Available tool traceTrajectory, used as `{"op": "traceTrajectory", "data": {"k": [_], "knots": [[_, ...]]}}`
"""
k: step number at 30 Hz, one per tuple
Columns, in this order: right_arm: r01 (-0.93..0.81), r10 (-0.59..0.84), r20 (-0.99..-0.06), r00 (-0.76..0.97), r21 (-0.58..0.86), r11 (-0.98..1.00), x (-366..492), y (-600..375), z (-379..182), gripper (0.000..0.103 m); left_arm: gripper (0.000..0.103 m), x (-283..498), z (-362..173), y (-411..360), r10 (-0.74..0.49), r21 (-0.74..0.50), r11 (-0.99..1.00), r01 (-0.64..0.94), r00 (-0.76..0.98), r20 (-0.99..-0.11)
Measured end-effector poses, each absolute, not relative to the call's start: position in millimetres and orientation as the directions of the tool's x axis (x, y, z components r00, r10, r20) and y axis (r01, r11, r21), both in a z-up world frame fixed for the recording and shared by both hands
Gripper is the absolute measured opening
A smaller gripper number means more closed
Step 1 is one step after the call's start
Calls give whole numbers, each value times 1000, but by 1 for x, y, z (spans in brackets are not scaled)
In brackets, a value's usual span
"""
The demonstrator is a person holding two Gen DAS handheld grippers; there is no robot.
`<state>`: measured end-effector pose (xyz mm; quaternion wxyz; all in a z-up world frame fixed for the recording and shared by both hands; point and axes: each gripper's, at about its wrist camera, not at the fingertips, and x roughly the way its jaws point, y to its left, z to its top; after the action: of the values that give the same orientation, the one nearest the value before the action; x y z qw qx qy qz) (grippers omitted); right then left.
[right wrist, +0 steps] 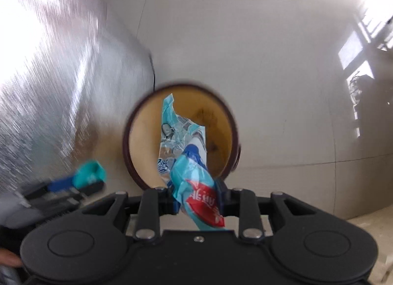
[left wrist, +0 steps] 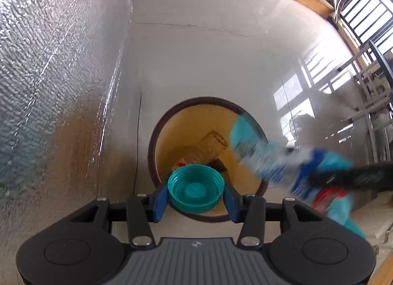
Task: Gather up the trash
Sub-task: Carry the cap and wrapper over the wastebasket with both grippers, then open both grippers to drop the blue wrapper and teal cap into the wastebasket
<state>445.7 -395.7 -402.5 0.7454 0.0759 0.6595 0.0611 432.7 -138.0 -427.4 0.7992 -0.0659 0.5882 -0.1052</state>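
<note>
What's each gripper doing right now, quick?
Left gripper: closed on the teal plastic bottle cap.
Right gripper: closed on the crumpled blue plastic snack wrapper.

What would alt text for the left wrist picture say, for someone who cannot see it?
The left gripper holds a teal bottle cap, open side up, over a round bin with a yellow inside. From the right, a blurred blue and teal wrapper reaches over the bin's rim; the floor is pale.
</note>
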Motion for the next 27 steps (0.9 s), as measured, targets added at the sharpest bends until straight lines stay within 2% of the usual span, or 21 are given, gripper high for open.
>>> {"op": "traceTrajectory", "data": {"k": [3, 7, 9, 11, 13, 19, 23, 27], "knots": [[-46, 206, -978, 40, 204, 978, 454, -375, -439, 30, 49, 441, -434, -128, -286, -284, 957, 53, 302, -909], [-33, 221, -974, -53, 223, 974, 460, -356, -481, 34, 49, 453, -436, -126, -324, -346, 938, -11, 325, -889], [-30, 223, -973, -65, 226, 974, 464, -348, -498, 45, 49, 454, -437, -123, -329, -358, 933, -31, 326, -886], [1, 259, -963, -81, 259, 966, 466, -342, -514, 66, 49, 457, -439, -121, -338, -374, 926, -56, 319, -885], [40, 311, -944, -111, 309, 950, 464, -340, -525, 72, 49, 461, -446, -118, -344, -385, 919, -81, 308, -887], [64, 319, -939, -126, 313, 948, 452, -344, -536, 72, 49, 469, -463, -118, -351, -401, 908, -125, 300, -887], [143, 313, -948, -58, 303, 942, 454, -373, -527, 70, 49, 462, -468, -119, -352, -403, 907, -126, 300, -887], [223, 398, -917, -23, 383, 896, 452, -379, -534, 72, 49, 456, -469, -116, -347, -396, 911, -117, 304, -887]]}}
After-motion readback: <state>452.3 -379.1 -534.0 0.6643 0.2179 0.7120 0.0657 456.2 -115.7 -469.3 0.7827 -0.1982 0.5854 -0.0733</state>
